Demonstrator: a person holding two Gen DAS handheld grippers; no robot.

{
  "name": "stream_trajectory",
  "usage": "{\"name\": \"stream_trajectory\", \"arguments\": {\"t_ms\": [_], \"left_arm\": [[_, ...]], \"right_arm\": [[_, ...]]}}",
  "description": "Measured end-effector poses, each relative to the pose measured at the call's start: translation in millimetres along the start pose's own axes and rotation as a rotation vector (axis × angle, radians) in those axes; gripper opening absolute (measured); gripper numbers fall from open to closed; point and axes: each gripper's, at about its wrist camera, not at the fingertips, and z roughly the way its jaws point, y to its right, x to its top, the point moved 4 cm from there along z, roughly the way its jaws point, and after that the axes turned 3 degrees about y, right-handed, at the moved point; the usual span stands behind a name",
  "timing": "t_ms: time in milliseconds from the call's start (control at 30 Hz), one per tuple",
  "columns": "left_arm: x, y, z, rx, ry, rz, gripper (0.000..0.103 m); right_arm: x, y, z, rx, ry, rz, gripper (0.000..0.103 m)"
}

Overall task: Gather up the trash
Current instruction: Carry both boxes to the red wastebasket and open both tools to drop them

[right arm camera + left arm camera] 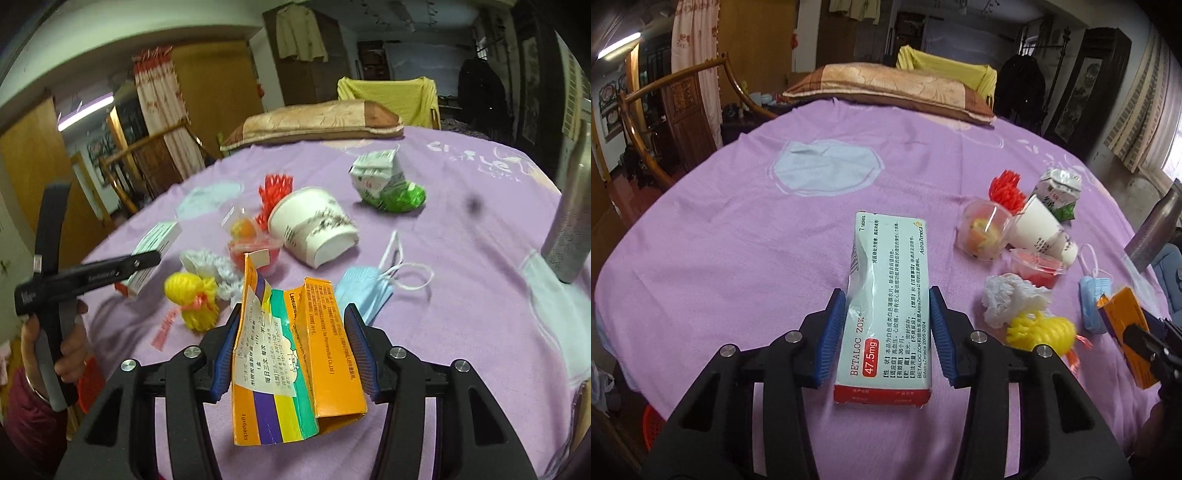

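Clamping: left gripper (pixel 888 332) pads pinch white medicine box (pixel 886 314) across its narrow width, above purple bedsheet (pixel 738 240) | right gripper (pixel 293 349) squeezes crumpled orange carton (pixel 295 365) | both light, crushable card, judged | beyond: paper cup (pixel 314 225), soft.

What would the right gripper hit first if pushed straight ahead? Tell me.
The right gripper, shut on the orange carton, points past it toward the blue face mask and the tipped paper cup. The mask looks nearer, though depth is unclear.
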Motion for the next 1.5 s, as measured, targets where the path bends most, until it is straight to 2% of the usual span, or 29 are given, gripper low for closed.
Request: {"name": "stream_trajectory", "arguments": {"t_ms": [200, 533, 733, 933, 967, 1000, 1067, 1200, 1367, 1467, 1500], "left_arm": [[0, -17, -37, -0.001, 0.049, -0.035, 0.046], [-22, -72, -95, 0.068, 0.124, -0.084, 0.046], [-55, -137, -124, 0.143, 0.129, -0.17, 0.046], [-117, -213, -137, 0.242, 0.062, -0.256, 0.048], [-130, -226, -136, 0.277, 0.042, -0.262, 0.058], [-139, -235, -136, 0.31, 0.027, -0.265, 0.075], [-159, -255, -139, 0.389, 0.018, -0.278, 0.088], [-182, -286, -152, 0.449, 0.031, -0.318, 0.094], [-199, -329, -178, 0.53, 0.066, -0.423, 0.096], [-211, -356, -190, 0.552, 0.079, -0.5, 0.096], [-215, -364, -193, 0.551, 0.082, -0.528, 0.096]], "right_arm": [[12, -8, -23, 0.014, 0.056, -0.014, 0.054], [18, -54, -37, 0.068, 0.078, -0.068, 0.054], [22, -113, -30, 0.138, 0.057, -0.146, 0.054], [18, -180, -14, 0.237, -0.004, -0.228, 0.054], [16, -191, -12, 0.251, -0.016, -0.241, 0.054], [13, -204, -8, 0.269, -0.031, -0.257, 0.054], [8, -230, -3, 0.301, -0.063, -0.29, 0.054], [-9, -289, 10, 0.368, -0.133, -0.374, 0.054], [-40, -364, 26, 0.46, -0.228, -0.482, 0.054], [-59, -409, 41, 0.515, -0.287, -0.538, 0.055], [-65, -425, 46, 0.539, -0.302, -0.554, 0.058]]}}
